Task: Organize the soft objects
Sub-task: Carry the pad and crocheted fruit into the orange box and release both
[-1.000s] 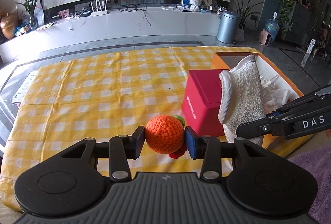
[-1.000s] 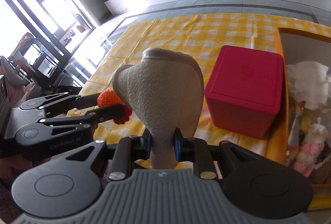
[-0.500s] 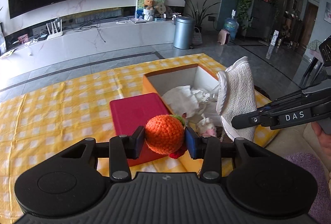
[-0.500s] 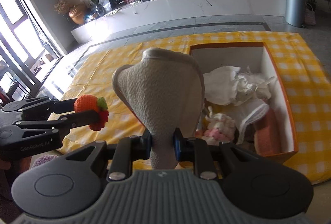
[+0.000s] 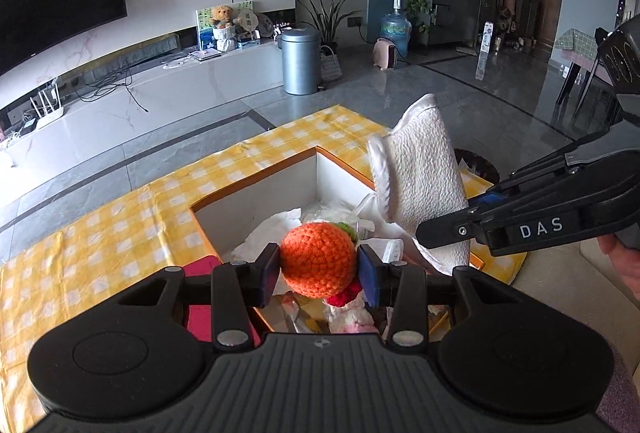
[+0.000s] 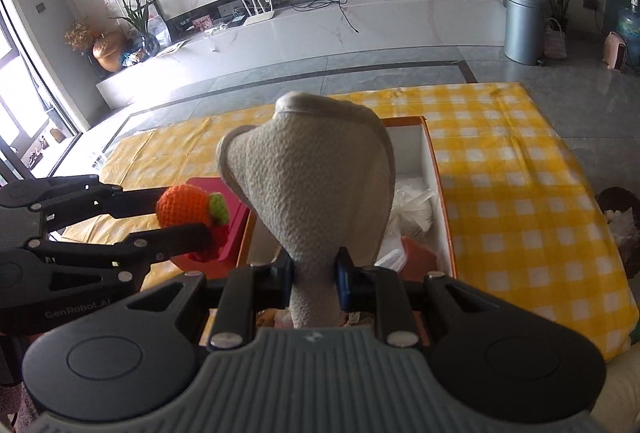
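Right now the left gripper (image 5: 319,270) is squeezing a crocheted orange (image 5: 318,259) at frame centre, over the orange box (image 5: 256,181); it's light, squashy, gripping fine across its middle. The right gripper (image 6: 314,281) is pinching a quilted cream cloth (image 6: 316,189) w/ narrow jaws at its bunched end, centre frame; limp, so it's flopping.

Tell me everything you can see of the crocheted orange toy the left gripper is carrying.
The crocheted orange toy is a round ball of orange yarn with a green leaf patch and a red crocheted piece beneath it. It looks soft and keeps its round shape. The left gripper is shut on it, a pad on each side, holding it in the air above the near end of the open orange box, beside the red lid. Nothing else touches it.
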Available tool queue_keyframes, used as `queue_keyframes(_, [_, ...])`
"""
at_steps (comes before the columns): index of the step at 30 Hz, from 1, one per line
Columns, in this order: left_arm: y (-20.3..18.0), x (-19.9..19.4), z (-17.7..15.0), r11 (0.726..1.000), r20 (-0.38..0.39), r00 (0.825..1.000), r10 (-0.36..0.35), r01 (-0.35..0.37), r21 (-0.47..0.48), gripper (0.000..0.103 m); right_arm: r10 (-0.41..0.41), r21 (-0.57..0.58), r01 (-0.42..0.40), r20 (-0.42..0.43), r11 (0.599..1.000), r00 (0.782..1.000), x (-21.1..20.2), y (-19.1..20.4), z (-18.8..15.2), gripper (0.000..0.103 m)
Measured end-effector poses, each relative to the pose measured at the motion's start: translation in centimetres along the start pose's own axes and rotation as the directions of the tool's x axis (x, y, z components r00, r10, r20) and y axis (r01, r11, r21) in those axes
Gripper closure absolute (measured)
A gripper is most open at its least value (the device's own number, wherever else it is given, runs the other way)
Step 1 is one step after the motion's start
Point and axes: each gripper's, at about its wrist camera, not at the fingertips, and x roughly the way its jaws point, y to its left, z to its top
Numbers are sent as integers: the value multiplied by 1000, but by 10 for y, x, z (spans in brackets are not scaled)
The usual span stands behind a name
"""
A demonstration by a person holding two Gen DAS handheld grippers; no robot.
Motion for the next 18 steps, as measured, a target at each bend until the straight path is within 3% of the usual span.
queue_keyframes(13, [18, 82, 5, 996, -101, 993, 63, -56, 71, 56, -19, -28, 18, -72, 999, 997, 86, -32, 31, 83])
queue_keyframes(18, [11, 103, -2, 980, -114, 989, 99, -77, 185, 56, -28, -48, 22, -118, 999, 993, 122, -40, 37, 83])
